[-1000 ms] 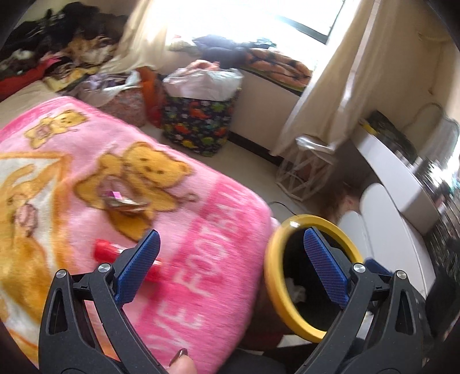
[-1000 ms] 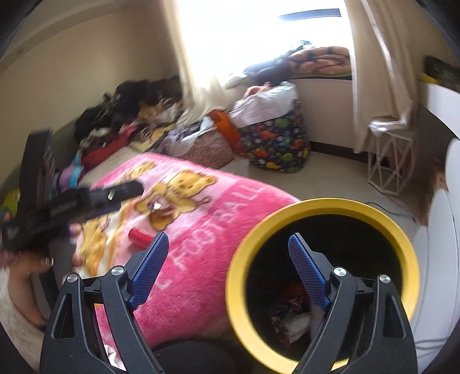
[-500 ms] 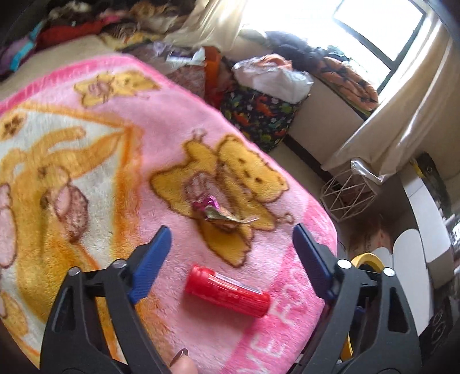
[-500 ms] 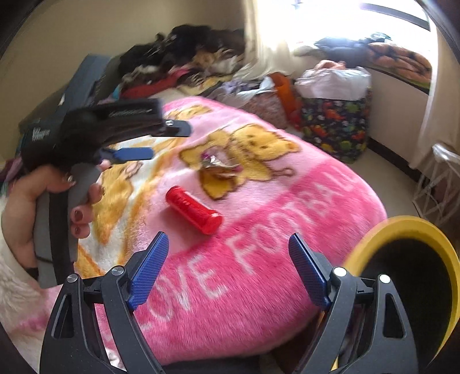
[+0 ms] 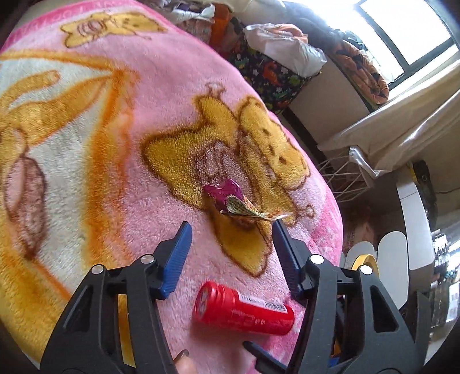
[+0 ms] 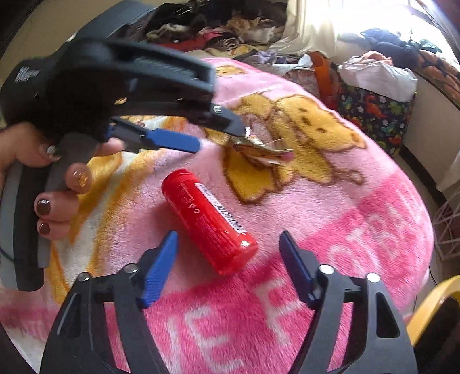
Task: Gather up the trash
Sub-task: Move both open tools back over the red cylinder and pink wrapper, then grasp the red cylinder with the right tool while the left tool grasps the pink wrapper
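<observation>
Both grippers hang wide open over the bed, holding nothing. Left gripper [image 5: 230,227] has its blue-padded fingers spread around the near end of a crumpled magenta-and-gold foil wrapper [image 5: 233,201], one tip right at the wrapper's tail; whether it touches I cannot tell. Right gripper [image 6: 228,241] hovers with its jaws apart just short of a red plastic cylinder with a barcode label [image 6: 210,224], which lies on its side between wrapper and gripper.

Both pieces of trash lie on a fluffy pink blanket printed with yellow bears and white lettering [image 6: 359,230]; the wrapper sits on one bear's belly. From the right wrist view the left tool is a blurred black mass, gripped by a hand with dark painted nails [image 6: 54,184], and it covers part of the wrapper.

Beyond the bed, a dark fabric bin patterned with coloured dinosaurs [image 5: 273,77] stands under the window, stuffed with a white plastic bag [image 5: 290,43]. An orange patterned quilt [image 5: 362,72] lies on the sill, cream curtains [image 5: 402,126] hang beside it, and a white wire basket [image 5: 348,184] stands on the floor. Heaped clothes [image 6: 224,26] fill the far corner, too jumbled to sort out.

Only a sliver of a yellow-rimmed dark bin [image 6: 431,305] shows at the frame edge, its inside out of sight. The blanket's lettering is cut off, so I can't read it whole.
</observation>
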